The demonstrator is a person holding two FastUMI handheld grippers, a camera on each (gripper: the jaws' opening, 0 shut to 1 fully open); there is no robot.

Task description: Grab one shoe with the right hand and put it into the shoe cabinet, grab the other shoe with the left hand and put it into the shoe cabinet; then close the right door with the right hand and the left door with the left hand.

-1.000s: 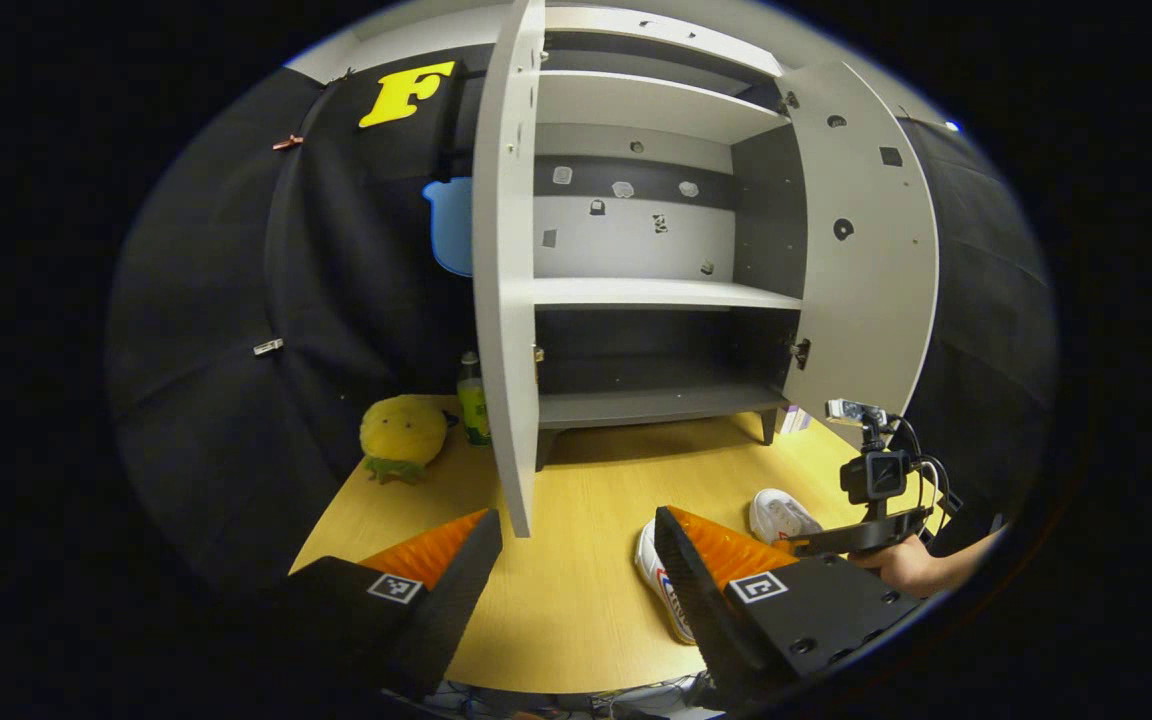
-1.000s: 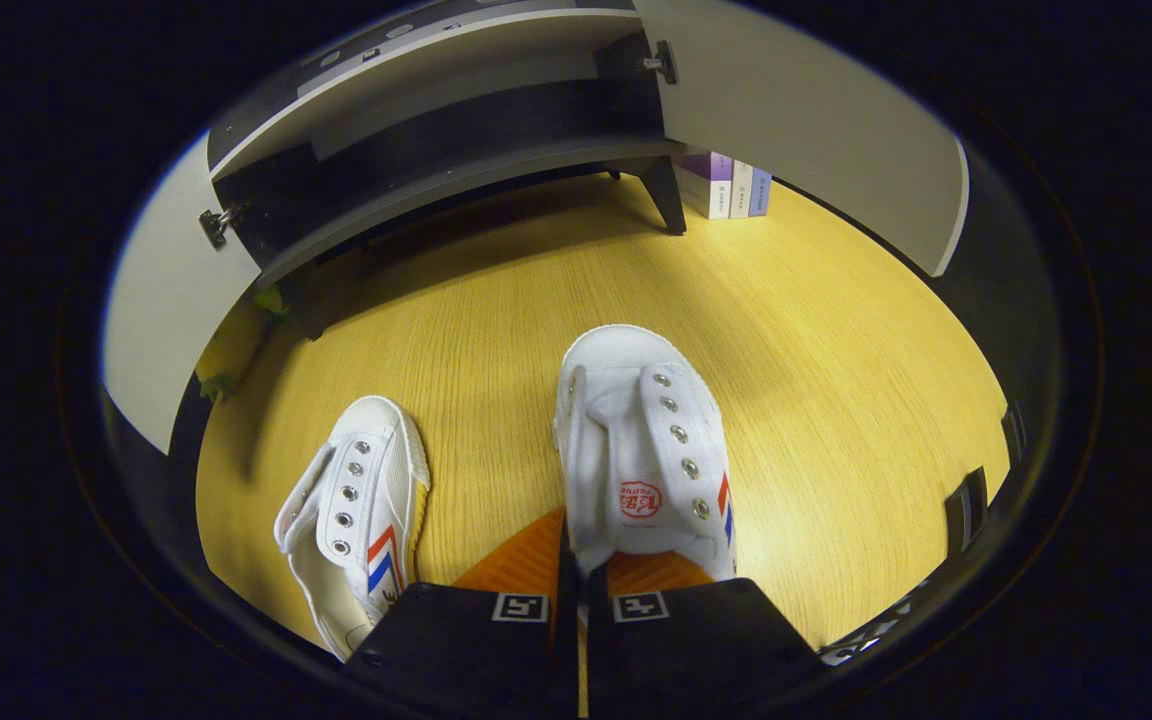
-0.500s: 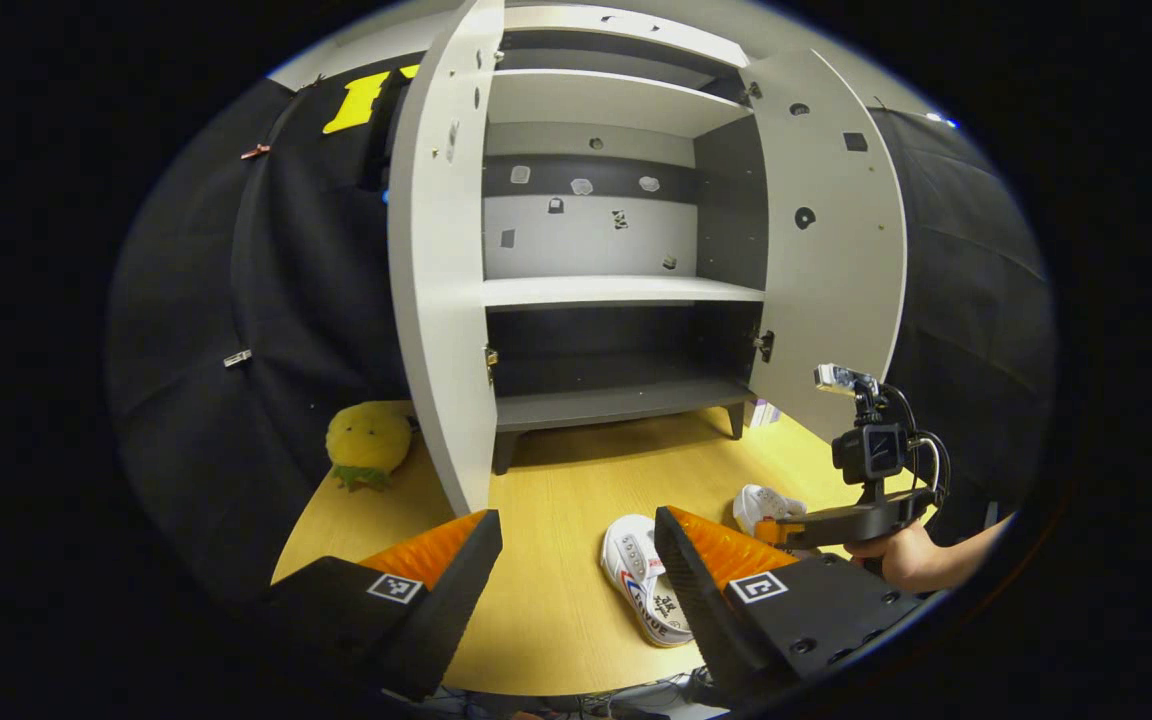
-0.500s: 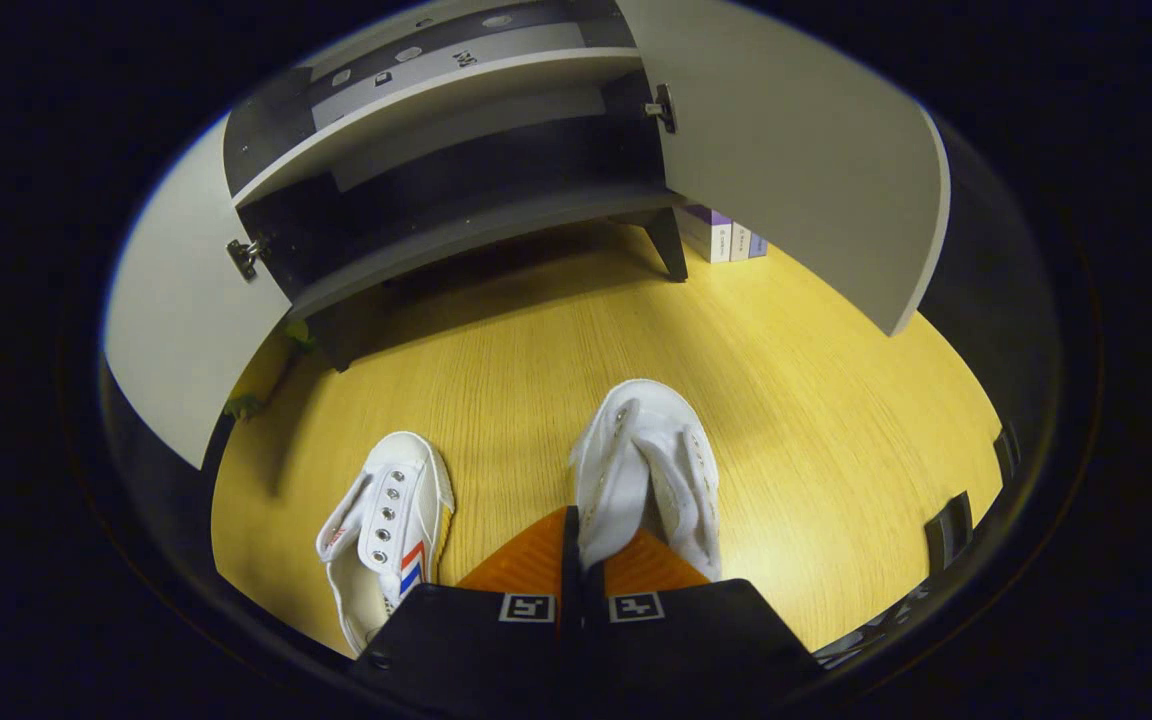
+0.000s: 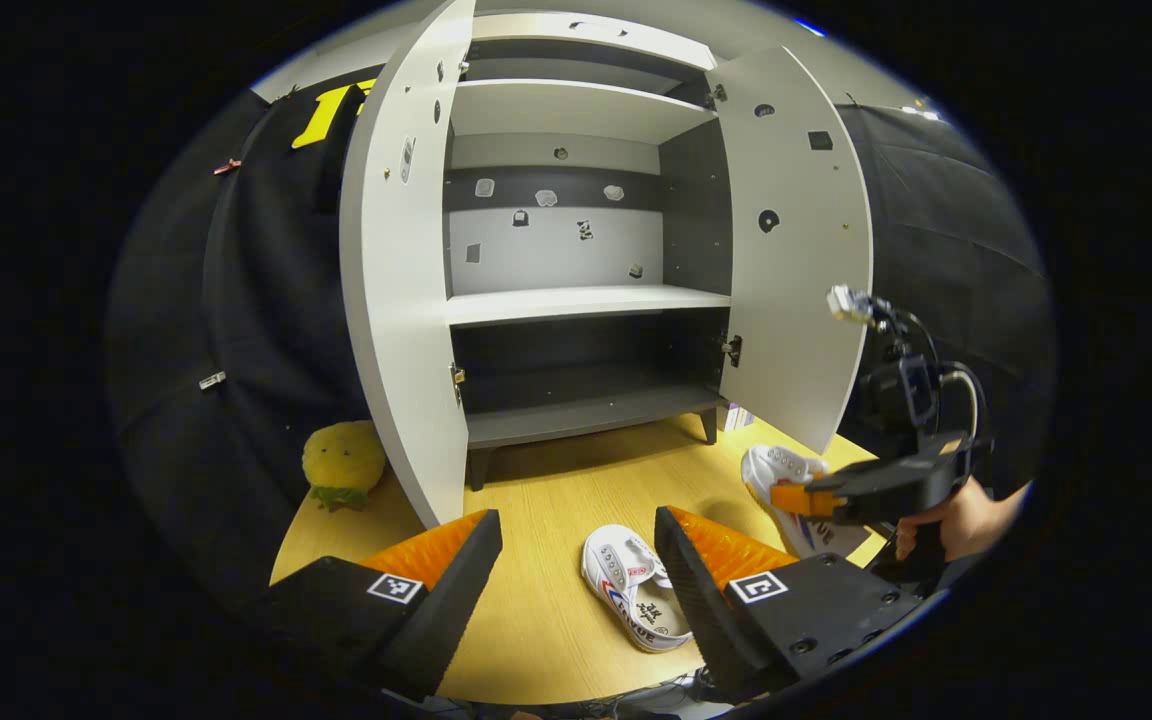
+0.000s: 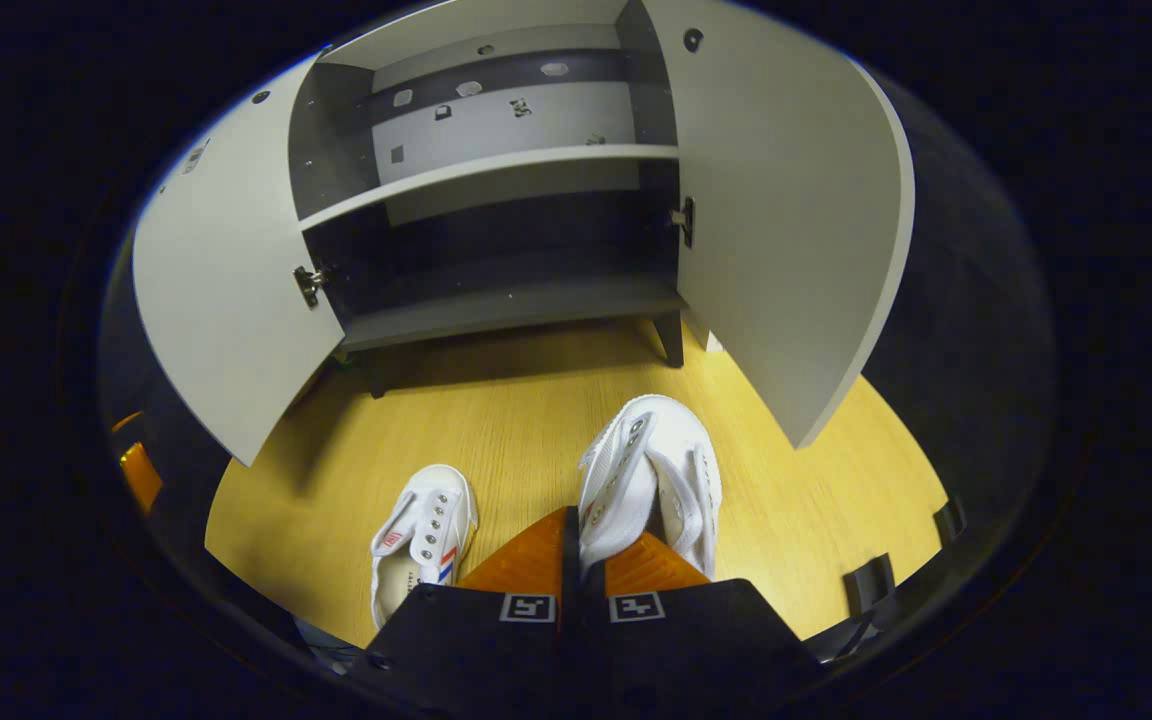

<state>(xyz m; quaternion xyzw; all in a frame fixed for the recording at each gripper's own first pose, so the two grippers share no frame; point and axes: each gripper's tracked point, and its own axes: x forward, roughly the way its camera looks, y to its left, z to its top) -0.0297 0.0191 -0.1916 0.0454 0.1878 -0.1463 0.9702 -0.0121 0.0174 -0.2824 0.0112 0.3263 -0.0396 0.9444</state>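
The right gripper (image 6: 576, 570) is lifting a shoe (image 6: 651, 480) off the table (image 6: 496, 430), fingers pinching its heel, toe ahead toward the cabinet (image 6: 511, 300): carry beginning. The left gripper (image 5: 576, 560) is hovering wide open, the other shoe (image 5: 631, 590) lying between its fingers.
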